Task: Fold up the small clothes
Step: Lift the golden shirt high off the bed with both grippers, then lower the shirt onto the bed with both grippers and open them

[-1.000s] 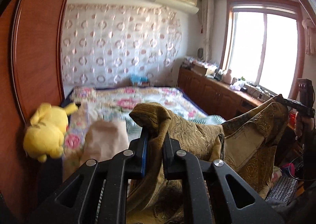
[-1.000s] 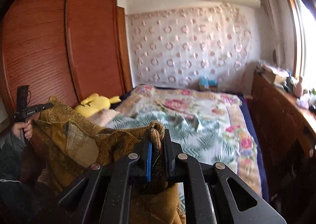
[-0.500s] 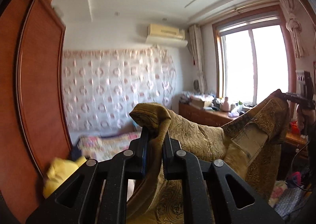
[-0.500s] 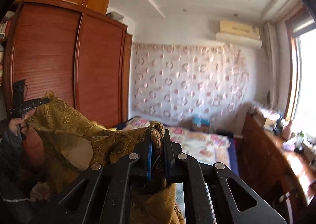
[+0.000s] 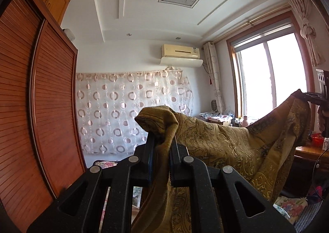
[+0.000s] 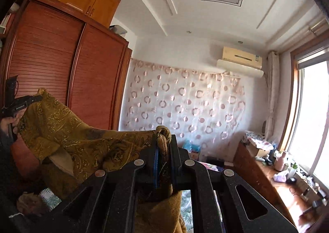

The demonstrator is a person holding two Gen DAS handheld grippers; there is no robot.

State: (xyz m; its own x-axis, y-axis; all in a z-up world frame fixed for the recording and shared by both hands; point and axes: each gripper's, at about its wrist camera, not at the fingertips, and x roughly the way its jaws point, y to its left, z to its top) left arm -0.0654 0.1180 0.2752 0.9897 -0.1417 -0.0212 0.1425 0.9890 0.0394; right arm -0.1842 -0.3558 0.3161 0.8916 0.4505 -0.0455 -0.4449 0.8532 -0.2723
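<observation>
**Patterned garment held up between both grippers**

We hold the mustard-gold paisley garment [image 5: 216, 142] in the air, stretched level between our two grippers. The left gripper [image 5: 161, 146] is clamped on one bunched corner – cloth bulges above its black fingers [image 5: 149, 157]. The right gripper [image 6: 163, 150] is pinched tight on the other corner, a knot of fabric showing over its blue pads [image 6: 156, 159]. The rest sags between them and hangs below, in front of the wooden wardrobe [image 6: 51, 64] and the circle-patterned curtain [image 5: 131, 113].
</observation>
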